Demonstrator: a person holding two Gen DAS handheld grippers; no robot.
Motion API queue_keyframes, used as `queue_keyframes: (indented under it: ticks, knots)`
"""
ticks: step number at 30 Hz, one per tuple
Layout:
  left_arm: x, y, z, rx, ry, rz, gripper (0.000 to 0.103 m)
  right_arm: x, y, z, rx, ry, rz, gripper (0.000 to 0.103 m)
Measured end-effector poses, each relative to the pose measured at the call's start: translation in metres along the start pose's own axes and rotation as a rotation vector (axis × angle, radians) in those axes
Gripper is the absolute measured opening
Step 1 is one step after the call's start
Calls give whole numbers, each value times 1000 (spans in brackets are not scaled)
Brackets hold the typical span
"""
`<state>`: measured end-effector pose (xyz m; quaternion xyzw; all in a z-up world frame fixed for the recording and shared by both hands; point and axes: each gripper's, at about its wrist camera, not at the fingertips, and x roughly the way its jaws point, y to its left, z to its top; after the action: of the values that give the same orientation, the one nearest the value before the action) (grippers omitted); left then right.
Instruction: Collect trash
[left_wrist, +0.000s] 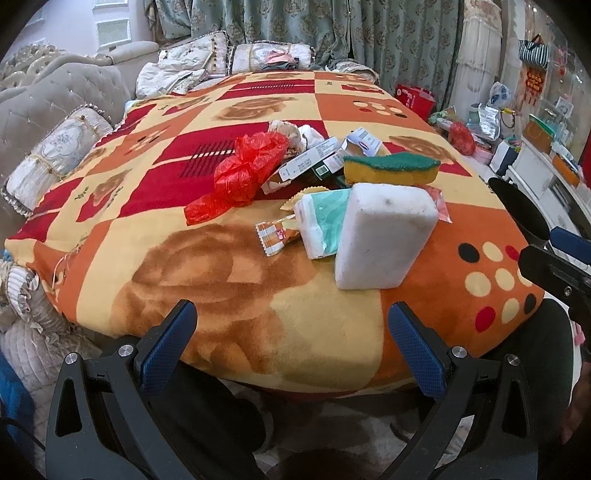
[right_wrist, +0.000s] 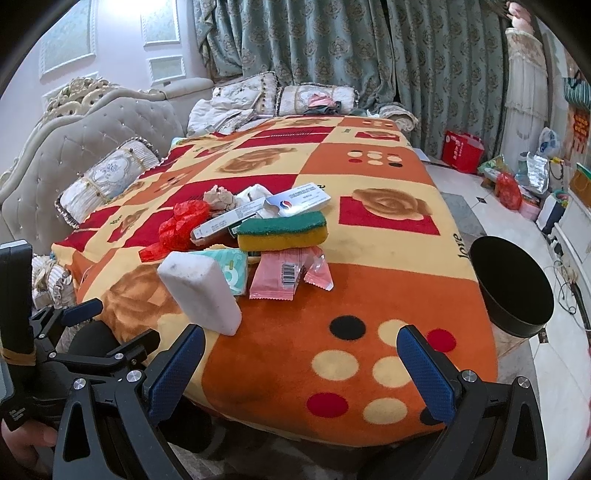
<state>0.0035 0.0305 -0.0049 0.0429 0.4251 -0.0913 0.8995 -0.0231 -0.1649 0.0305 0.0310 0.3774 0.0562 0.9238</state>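
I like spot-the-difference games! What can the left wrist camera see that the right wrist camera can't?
Only the left wrist view shows the orange-and-white snack wrapper beside the tissue pack, and the left gripper open above the blanket edge.

Only the right wrist view shows the barcoded pink wrappers in full and the right gripper, also open.

Both show the white sponge block, the green-and-yellow sponge, the red plastic bag and the black bin past the blanket's right edge.
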Motion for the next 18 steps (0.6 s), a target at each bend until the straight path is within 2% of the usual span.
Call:
queue_keyframes:
  ticks: [18]
  knots:
    - [0, -2, -1, 0, 5, -19, 103, 3, -1, -3, 2, 7, 0, 103]
